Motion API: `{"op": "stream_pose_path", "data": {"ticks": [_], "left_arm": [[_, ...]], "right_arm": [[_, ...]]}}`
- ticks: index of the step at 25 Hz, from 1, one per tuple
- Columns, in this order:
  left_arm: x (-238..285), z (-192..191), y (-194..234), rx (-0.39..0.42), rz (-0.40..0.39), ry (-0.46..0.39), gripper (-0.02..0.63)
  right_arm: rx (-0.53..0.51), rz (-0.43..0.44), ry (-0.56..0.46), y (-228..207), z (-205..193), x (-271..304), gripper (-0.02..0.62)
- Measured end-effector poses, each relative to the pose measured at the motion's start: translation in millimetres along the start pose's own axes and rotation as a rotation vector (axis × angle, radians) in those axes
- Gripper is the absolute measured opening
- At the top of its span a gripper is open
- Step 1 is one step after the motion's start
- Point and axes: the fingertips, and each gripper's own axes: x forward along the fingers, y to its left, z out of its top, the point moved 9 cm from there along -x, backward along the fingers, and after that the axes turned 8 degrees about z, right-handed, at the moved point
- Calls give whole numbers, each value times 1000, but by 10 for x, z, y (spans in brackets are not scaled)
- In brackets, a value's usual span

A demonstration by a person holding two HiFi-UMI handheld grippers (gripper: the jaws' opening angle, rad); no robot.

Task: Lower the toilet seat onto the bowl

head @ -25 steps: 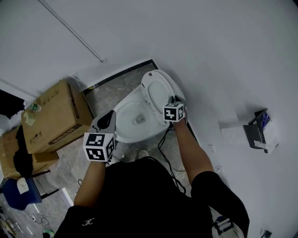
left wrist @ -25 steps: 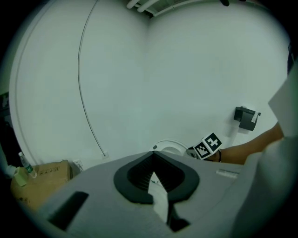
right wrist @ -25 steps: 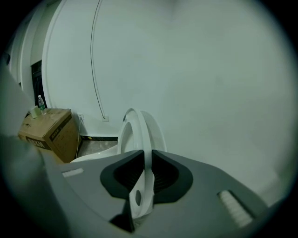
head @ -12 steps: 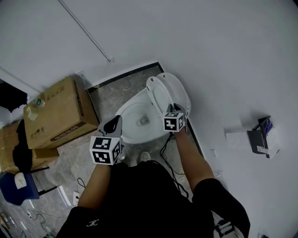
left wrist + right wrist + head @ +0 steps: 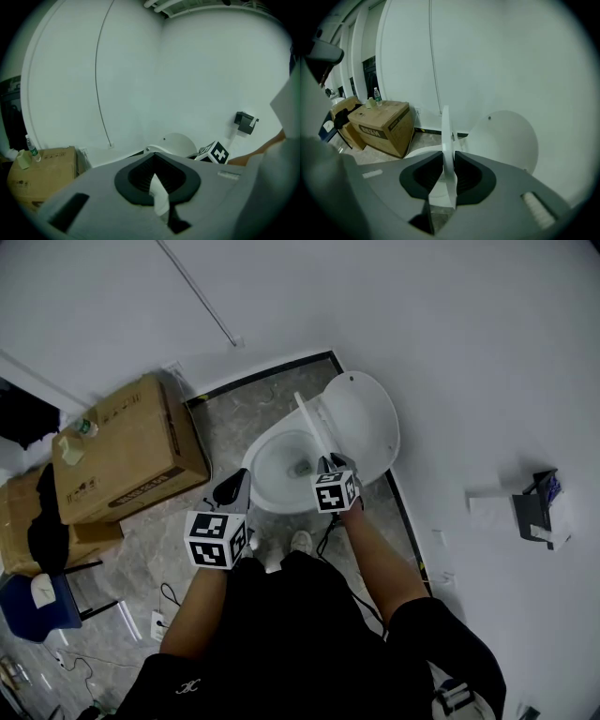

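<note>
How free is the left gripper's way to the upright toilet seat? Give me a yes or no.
Probably yes: only open bowl lies between the left gripper and the toilet seat. But a white scrap sits in its jaws, and the right gripper, jaws opening, straddles the seat's edge.

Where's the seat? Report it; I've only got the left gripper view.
Observer: The toilet seat stands about upright on its edge, clear of the raised lid and not yet down on the bowl.
Operator: Now report the right claw.
Observer: The right claw has the seat's front rim between its jaws, and those jaws are opening.
</note>
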Motion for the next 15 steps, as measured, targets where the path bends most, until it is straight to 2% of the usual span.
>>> {"op": "stream_pose_path", "data": {"ticks": [4, 7, 15], "left_arm": [[-150, -131, 243, -22, 12, 14, 8], [-254, -267, 463, -39, 20, 34, 8], [-314, -600, 1018, -113, 7, 68, 8]], "right_arm": [[-34, 27, 53, 416, -77, 148, 94], [-57, 12, 87, 658, -122, 246, 98], [-112, 3, 155, 1091, -170, 456, 101]]}}
